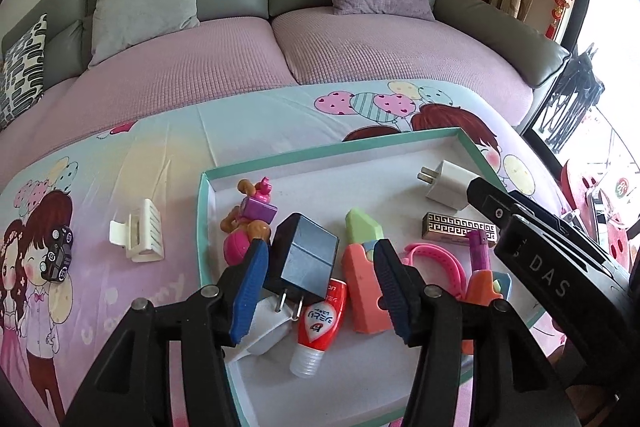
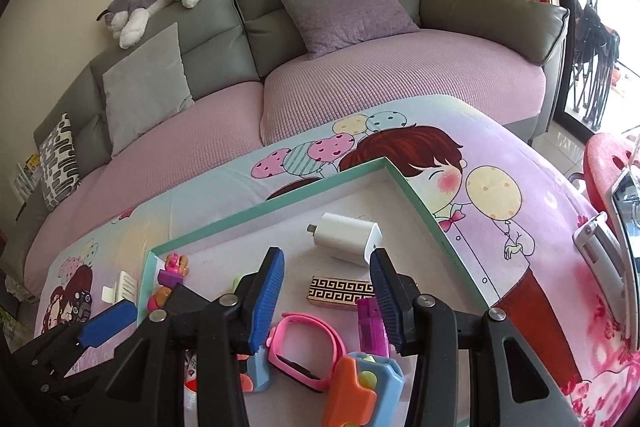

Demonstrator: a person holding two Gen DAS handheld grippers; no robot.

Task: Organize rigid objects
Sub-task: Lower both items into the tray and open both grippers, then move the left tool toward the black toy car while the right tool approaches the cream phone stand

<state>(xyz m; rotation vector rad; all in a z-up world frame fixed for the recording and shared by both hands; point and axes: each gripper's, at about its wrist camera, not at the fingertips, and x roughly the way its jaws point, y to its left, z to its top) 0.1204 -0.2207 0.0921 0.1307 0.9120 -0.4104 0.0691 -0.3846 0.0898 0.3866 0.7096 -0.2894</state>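
A shallow white tray with a teal rim (image 1: 320, 151) lies on the cartoon-print cloth and holds several small items. My left gripper (image 1: 322, 251) stands open over it. A black charger (image 1: 304, 259) rests in the tray between its blue pads, close to the left pad and clear of the right one. A red tube (image 1: 318, 323) and a pink-and-green block (image 1: 364, 267) lie beside it. My right gripper (image 2: 327, 257) hangs open over the tray's right half with nothing between its pads. Just beyond it lie a white charger (image 2: 346, 237) and a gold patterned box (image 2: 340, 291).
A white hair clip (image 1: 138, 237) and a black toy car (image 1: 58, 259) lie on the cloth left of the tray. A pink watch (image 2: 304, 343), a purple piece (image 2: 372, 323) and an orange-and-blue toy (image 2: 360, 379) sit under the right gripper. A sofa stands behind.
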